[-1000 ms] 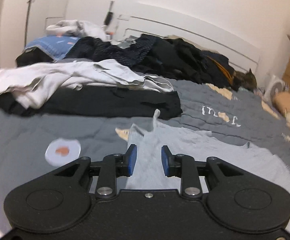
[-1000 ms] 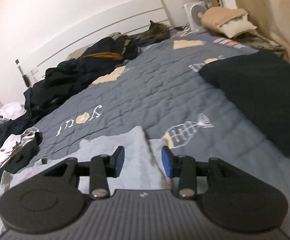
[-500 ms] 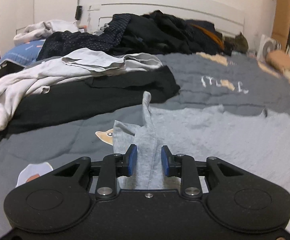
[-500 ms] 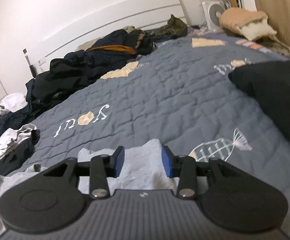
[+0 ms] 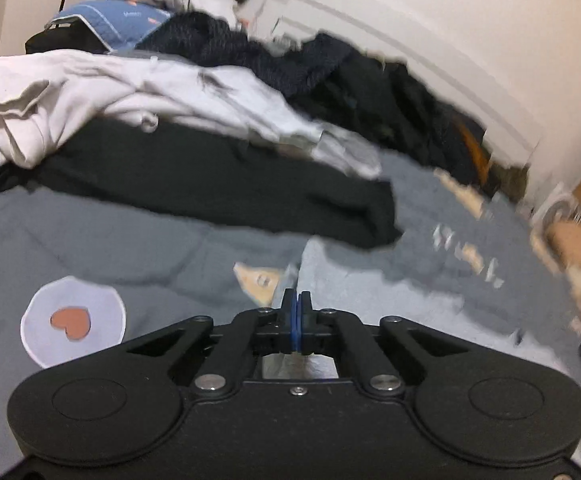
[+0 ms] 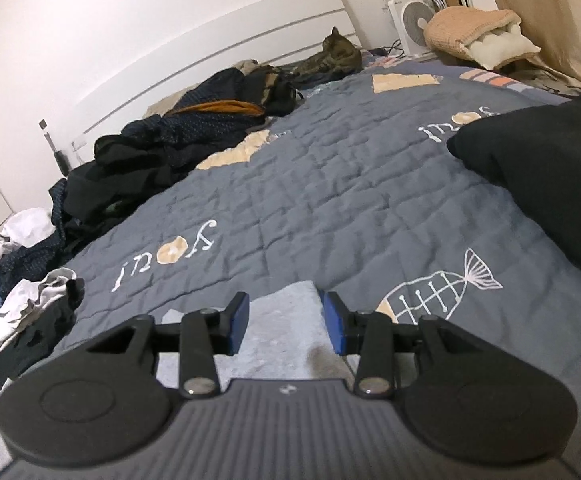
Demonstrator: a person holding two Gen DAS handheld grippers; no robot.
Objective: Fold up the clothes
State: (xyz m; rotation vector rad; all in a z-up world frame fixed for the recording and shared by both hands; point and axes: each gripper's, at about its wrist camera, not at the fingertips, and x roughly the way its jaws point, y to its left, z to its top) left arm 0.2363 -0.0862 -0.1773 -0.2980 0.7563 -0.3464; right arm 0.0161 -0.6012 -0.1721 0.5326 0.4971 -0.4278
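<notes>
Since a second ago the left claw [image 5: 297,314] has just closed, pinching the grey shirt [image 5: 390,292]; right claw [image 6: 286,318] half-open, empty; thin pinch may slip when lifted

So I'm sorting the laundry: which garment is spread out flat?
The light grey top, flat on the quilt; the black and white clothes sit heaped behind.
</notes>
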